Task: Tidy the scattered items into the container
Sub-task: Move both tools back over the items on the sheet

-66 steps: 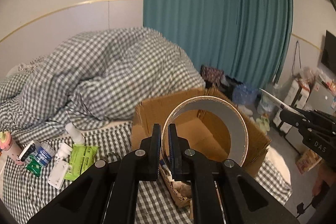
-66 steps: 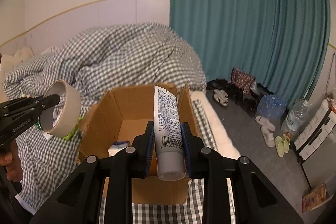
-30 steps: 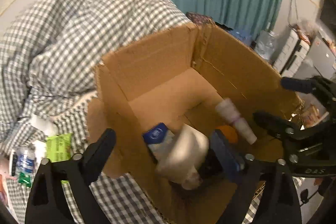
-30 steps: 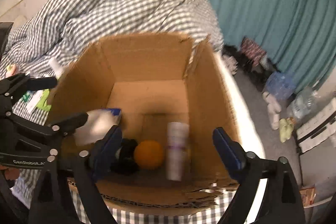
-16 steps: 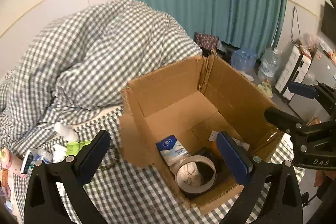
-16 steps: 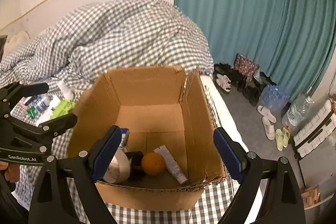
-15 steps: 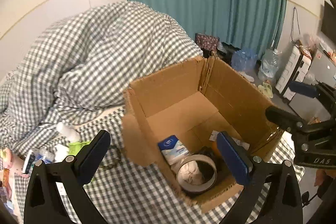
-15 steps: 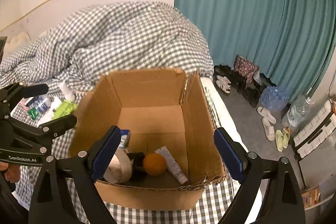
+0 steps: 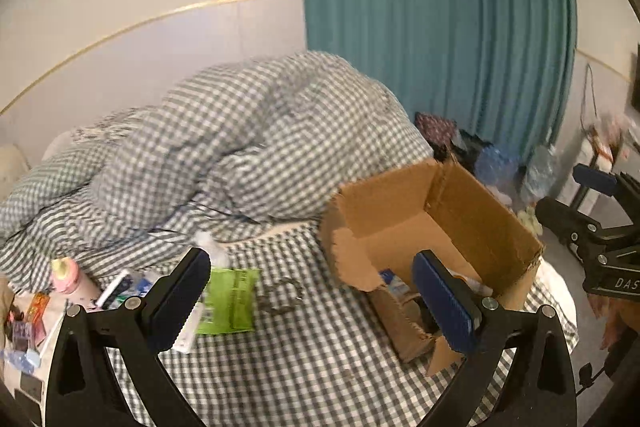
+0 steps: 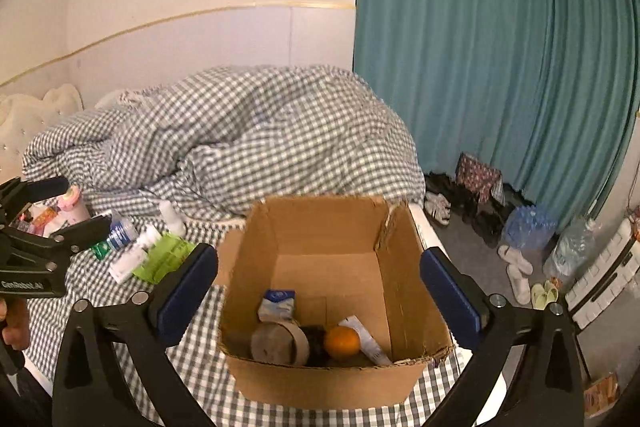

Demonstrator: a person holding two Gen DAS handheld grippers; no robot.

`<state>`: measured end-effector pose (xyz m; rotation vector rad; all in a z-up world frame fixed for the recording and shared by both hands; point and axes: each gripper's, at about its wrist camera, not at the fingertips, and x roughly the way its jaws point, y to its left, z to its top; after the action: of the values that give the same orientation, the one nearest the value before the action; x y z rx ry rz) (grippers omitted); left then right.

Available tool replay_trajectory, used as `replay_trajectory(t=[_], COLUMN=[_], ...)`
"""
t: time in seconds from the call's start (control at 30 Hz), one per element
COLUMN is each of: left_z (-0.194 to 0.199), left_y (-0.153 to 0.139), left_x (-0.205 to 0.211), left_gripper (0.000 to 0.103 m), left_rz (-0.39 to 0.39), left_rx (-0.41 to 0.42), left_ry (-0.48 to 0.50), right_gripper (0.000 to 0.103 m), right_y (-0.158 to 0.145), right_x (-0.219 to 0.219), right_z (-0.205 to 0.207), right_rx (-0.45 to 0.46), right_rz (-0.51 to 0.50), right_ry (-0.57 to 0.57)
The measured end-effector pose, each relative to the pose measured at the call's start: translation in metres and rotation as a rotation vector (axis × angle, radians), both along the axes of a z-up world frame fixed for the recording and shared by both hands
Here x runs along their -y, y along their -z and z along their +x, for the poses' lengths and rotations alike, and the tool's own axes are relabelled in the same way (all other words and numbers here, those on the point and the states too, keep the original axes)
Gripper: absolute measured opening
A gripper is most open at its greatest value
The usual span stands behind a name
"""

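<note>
The open cardboard box (image 10: 404,291) stands on the checked bed and holds a tape roll (image 10: 280,343), an orange (image 10: 342,343), a white tube (image 10: 370,341) and a blue-and-white packet (image 10: 278,303). My right gripper (image 10: 318,293) hovers above the box's near side, its jaws opening with nothing between the pads. My left gripper (image 9: 312,303) is open and empty, over the sheet to the left of the box (image 9: 472,219). Scattered ahead of it lie a green packet (image 9: 228,301), a white bottle (image 9: 210,247), a pink bottle (image 9: 68,275) and a thin ring (image 9: 282,297).
A heaped checked duvet (image 10: 248,147) fills the bed behind the box. More small items (image 9: 28,315) crowd the bed's left edge. To the right the bed drops to the floor, with shoes (image 10: 516,267), water bottles (image 10: 528,227) and a teal curtain (image 10: 500,67).
Both grippers let go of the tape roll and the tube, which now lie in the box. Both have risen and drawn back. The left view has swung left toward the scattered items.
</note>
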<state>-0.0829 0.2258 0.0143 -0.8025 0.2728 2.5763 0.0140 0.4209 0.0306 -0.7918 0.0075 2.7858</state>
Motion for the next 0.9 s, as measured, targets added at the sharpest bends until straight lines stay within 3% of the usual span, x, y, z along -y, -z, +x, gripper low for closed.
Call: replay_trajectory(t=[0.37, 0.9], left_z=[0.023, 0.033], left_y=[-0.032, -0.038], left_x=[0.093, 0.236], left_gripper=[0.103, 0.103], left_rz=[0.06, 0.13], left_rx=[-0.08, -0.102], left_ry=[-0.142, -0.363], right_gripper=[0.103, 0.103], right_y=[-0.034, -0.049], right_x=[0.061, 0.159], right_z=[0.007, -0.012], right_rx=[-0.098, -0.142], right_rz=[0.029, 0.085], right_ry=[-0.073, -0.212])
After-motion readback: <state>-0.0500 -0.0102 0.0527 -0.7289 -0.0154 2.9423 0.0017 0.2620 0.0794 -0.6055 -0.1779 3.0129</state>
